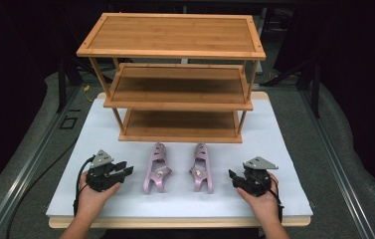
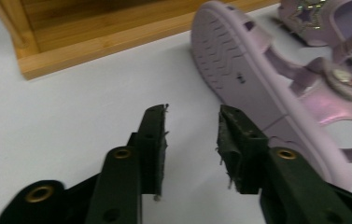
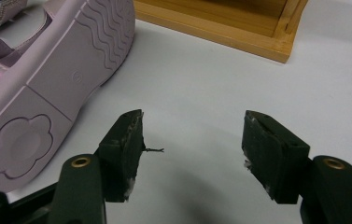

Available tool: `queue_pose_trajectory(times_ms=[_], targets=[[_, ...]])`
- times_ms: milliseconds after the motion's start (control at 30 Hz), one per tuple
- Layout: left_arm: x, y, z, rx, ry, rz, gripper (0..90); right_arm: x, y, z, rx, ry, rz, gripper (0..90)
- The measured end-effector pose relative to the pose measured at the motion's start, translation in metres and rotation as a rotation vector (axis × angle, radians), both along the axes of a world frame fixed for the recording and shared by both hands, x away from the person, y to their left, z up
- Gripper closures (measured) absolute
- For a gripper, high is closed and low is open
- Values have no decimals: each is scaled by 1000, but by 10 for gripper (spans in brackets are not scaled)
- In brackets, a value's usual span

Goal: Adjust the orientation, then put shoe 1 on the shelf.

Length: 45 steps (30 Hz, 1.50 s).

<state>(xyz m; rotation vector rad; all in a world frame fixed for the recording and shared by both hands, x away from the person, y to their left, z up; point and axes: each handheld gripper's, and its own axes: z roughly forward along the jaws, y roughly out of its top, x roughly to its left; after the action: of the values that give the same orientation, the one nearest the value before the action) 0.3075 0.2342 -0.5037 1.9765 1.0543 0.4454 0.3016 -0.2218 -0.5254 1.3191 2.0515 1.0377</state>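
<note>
Two lilac sandals lie on their sides on the white table cover, the left sandal and the right sandal, toes toward the wooden rack. My left gripper rests on the cover just left of the left sandal, jaws open, nothing between them. My right gripper sits just right of the right sandal, jaws open wider and empty. In both gripper views the sandal's ridged sole faces the jaws.
The three-tier bamboo rack stands behind the sandals with bare shelves; its bottom shelf edge lies a short way beyond the jaws. The white cover ends at the table's wooden front edge. Dark floor and metal rails flank the table.
</note>
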Motion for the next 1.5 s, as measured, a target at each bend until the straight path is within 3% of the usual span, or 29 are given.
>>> queue_pose_trajectory(times_ms=[267,667,833,1000,1267,1400,1500], targets=[[-10,-20,14,-13,-1,-62,893,0,0,0,5,1,-2,382],[-17,-47,20,10,-11,-143,899,1,-1,0,17,5,-10,382],[-16,-53,14,50,-2,-158,899,1,-1,0,18,6,-9,382],[-13,-52,10,49,15,-154,900,1,-1,0,19,7,-9,382],[-14,-46,9,65,3,-139,900,1,-4,1,25,5,-18,382],[-13,-35,7,74,15,-107,900,0,-6,1,35,4,-24,382],[-9,-22,2,86,49,-61,900,1,-6,1,37,5,-24,382]])
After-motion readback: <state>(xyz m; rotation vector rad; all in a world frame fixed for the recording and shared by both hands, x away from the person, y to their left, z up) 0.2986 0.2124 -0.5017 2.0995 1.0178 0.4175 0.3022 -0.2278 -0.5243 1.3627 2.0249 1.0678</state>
